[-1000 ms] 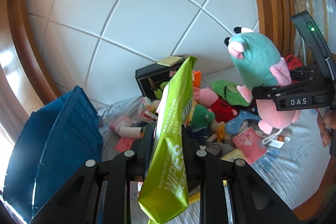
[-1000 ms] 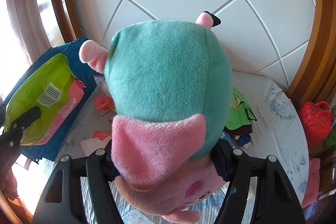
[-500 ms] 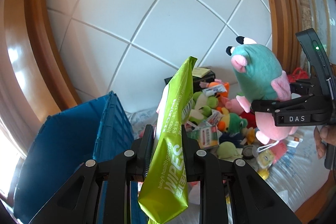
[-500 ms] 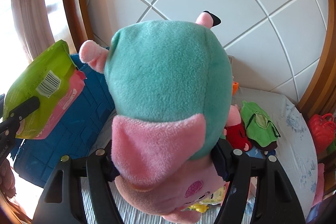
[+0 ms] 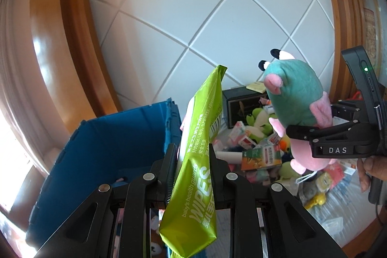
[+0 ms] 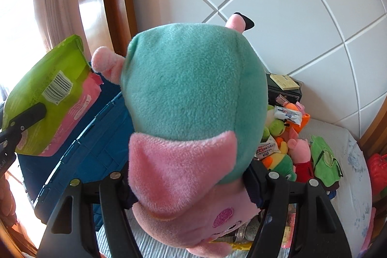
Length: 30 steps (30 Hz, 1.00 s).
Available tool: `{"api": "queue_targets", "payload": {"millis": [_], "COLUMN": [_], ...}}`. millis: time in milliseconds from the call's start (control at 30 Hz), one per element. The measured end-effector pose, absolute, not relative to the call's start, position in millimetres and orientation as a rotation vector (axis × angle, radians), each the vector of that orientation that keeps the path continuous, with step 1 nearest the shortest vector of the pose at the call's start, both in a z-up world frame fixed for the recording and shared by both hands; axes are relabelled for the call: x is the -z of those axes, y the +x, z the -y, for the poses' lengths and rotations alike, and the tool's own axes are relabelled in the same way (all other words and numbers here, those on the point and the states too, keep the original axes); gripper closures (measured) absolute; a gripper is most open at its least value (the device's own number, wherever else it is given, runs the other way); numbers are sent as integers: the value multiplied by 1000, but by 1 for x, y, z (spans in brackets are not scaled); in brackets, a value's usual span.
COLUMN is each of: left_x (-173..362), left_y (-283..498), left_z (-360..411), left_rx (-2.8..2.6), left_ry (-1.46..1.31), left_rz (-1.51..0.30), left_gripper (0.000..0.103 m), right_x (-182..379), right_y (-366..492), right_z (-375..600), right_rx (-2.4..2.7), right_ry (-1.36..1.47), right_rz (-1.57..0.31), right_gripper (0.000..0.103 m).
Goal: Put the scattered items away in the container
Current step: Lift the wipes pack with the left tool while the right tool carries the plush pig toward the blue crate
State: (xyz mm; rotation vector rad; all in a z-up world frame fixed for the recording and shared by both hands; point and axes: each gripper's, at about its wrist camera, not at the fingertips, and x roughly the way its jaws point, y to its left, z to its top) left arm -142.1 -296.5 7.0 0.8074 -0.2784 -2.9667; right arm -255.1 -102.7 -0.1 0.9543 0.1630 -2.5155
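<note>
Wipes pack (image 5: 197, 161), green, clamped upright in left gripper (image 5: 192, 175), left wrist view; blue container (image 5: 106, 149) just beyond, open. Right gripper (image 5: 314, 134) at right, clenched on plush pig (image 5: 298, 100) above toy pile (image 5: 261, 137).

Right wrist view: plush pig (image 6: 193, 93) fills frame, pinched between fingers (image 6: 258, 175); wipes pack (image 6: 50, 98) at left, over container (image 6: 96, 149).

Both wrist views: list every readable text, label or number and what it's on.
"baby's health guards" and "WIPES": green wipes pack, held by the left gripper.
"DAS": right gripper, which holds the plush pig.
Chinese lines on the wipes pack: too small to read.
Barcode digits on the pack's back: blurred.
Print on the green-and-orange carton: too small to read.
</note>
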Motion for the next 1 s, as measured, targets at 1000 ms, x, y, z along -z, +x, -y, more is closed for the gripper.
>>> {"api": "queue_targets", "payload": {"millis": [1000], "left_x": [-20], "left_y": [-103], "left_z": [430], "left_rx": [2700], "left_ry": [747], "left_rz": [119], "left_gripper": [81], "right_x": [-38], "right_y": [-248], "right_z": [299], "right_rx": [2236], "right_ry": [806], "right_rz": [-292], "right_gripper": [35]}}
